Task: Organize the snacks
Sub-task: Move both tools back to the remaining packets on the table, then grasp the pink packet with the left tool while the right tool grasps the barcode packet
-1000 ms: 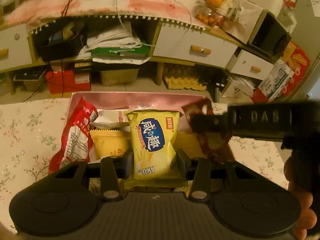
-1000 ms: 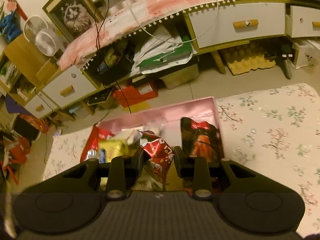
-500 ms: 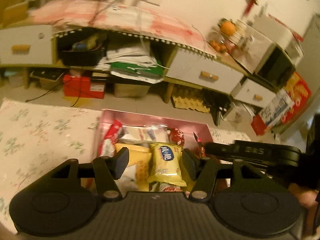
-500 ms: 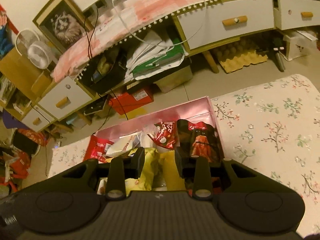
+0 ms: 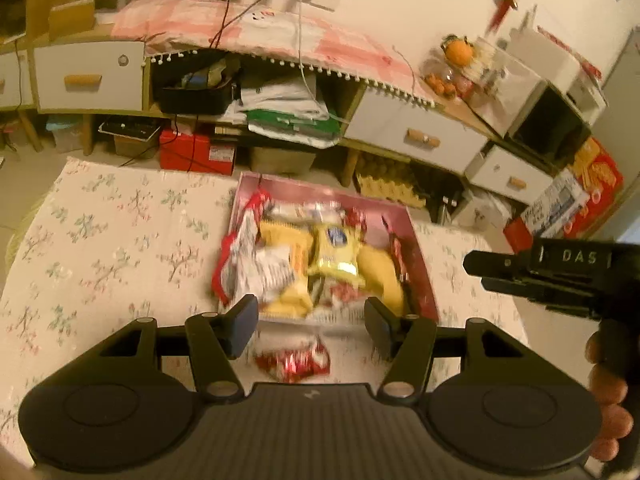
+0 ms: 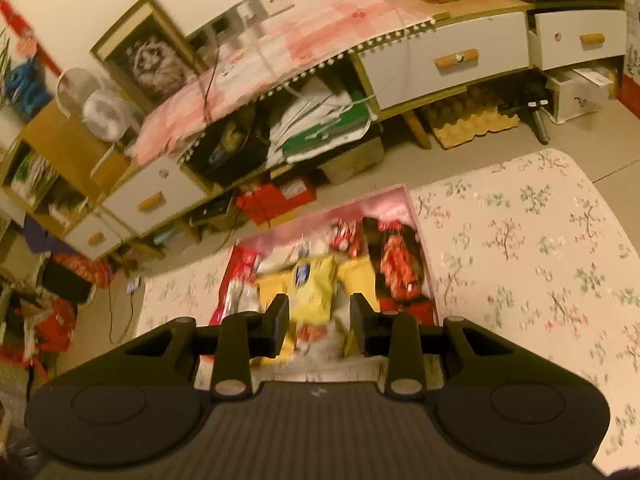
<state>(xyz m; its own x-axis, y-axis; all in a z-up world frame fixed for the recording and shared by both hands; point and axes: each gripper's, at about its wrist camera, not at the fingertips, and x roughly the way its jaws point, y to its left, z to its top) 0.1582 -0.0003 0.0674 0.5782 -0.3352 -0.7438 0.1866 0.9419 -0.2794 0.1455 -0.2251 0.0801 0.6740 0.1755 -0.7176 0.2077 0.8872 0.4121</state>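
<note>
From my left camera, the pink box [image 5: 420, 264] lies on the flowery tablecloth [image 5: 104, 240], its long side running away from me, full of snack bags. A yellow chip bag [image 5: 336, 250] lies on top. My left gripper [image 5: 311, 320] tilts down, fingers wide apart, holding nothing. A red snack bag [image 5: 294, 360] lies on the cloth just outside the box.

From my right camera, my right gripper [image 6: 319, 324] tilts down above the box [image 6: 416, 216]. Its jaws have just been opening, and nothing is between them.

Both wrist views look steeply down – sharing the pink box [image 5: 418, 240] [image 6: 406, 196] of snacks
</note>
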